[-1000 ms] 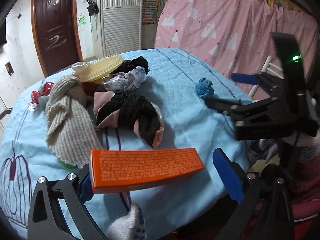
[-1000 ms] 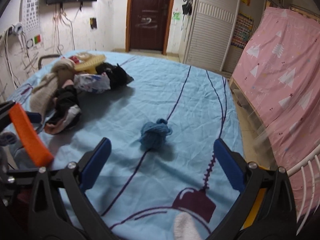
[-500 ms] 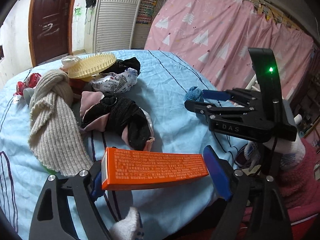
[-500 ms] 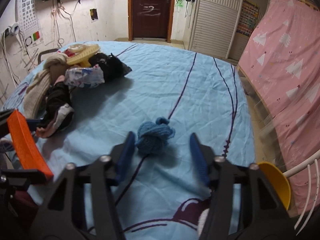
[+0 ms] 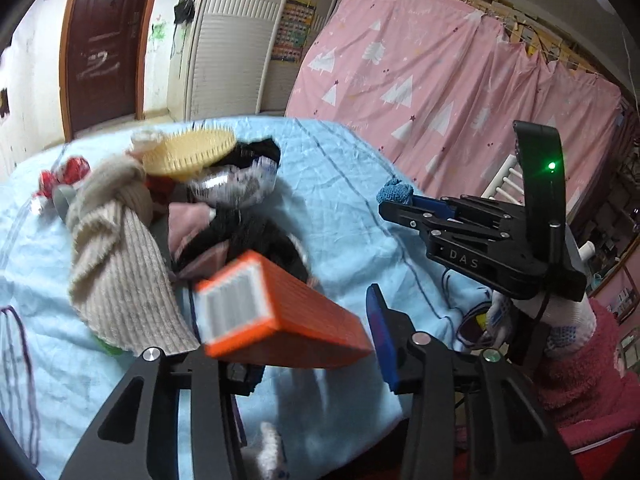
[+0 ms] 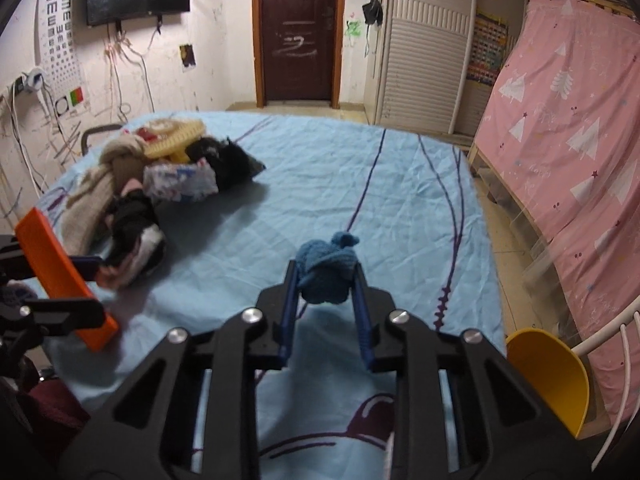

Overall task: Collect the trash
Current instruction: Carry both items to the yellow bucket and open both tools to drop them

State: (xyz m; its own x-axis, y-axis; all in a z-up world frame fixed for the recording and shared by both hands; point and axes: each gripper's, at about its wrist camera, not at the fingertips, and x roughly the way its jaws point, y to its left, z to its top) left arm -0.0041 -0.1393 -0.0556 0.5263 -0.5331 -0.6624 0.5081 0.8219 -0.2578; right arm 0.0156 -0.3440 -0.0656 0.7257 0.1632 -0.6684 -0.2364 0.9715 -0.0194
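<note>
Since the earlier frame both grippers' fingers have been closing: the right gripper (image 6: 325, 276) now pinches the blue cloth ball (image 6: 328, 272) over the near-right part of the blue-sheeted bed (image 6: 360, 184). The left gripper (image 5: 296, 324) clamps the orange box (image 5: 276, 312), now turned end-on and tilted. Clothes pile (image 6: 160, 184) sits far left.

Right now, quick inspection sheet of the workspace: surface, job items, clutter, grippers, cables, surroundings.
Surface: blue sheet, wrinkled.
Job's things: blue cloth ball; orange box.
Clutter: pile of knitwear, dark clothes and yellow brush at the far left.
Grippers: right gripper shut on the blue cloth ball; left gripper, jaws just closing, clamps the orange box.
Cables: loose wires on the wall.
Surroundings: pink curtain, door, yellow bin.
</note>
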